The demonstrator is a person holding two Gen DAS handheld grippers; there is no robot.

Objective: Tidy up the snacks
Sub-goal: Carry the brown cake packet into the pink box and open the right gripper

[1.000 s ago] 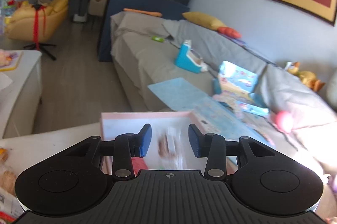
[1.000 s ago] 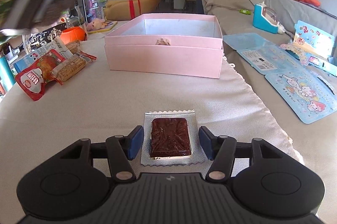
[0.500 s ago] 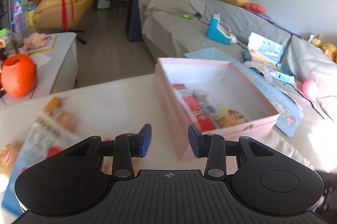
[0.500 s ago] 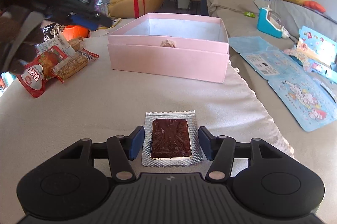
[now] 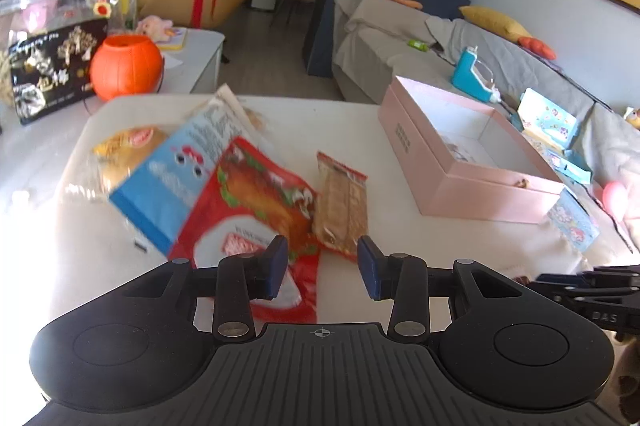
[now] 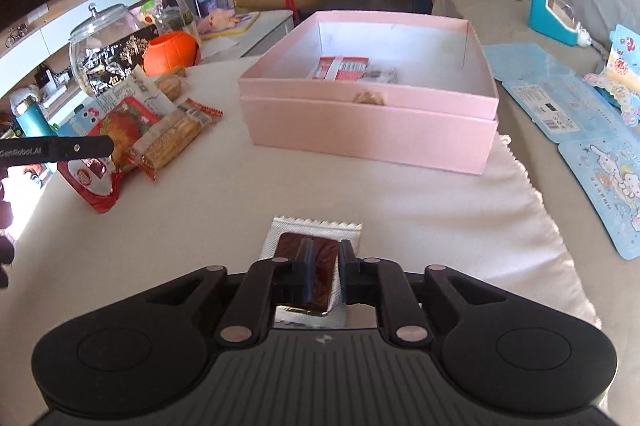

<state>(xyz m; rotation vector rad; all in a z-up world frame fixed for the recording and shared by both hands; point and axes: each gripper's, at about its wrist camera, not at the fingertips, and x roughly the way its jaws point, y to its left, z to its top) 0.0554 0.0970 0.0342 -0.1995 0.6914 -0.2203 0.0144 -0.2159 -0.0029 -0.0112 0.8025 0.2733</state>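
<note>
Our right gripper [image 6: 323,268] has just closed its jaws on the dark snack bar [image 6: 308,258], short of the pink box [image 6: 372,130]. Our left gripper [image 5: 322,268] hangs half open over the red packet [image 5: 256,210], left of that box.

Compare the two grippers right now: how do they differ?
The right gripper is shut on the dark snack bar; the left gripper is open and holds nothing. The right is near the pink box, the left over the red packet. Both point down at the table.
</note>
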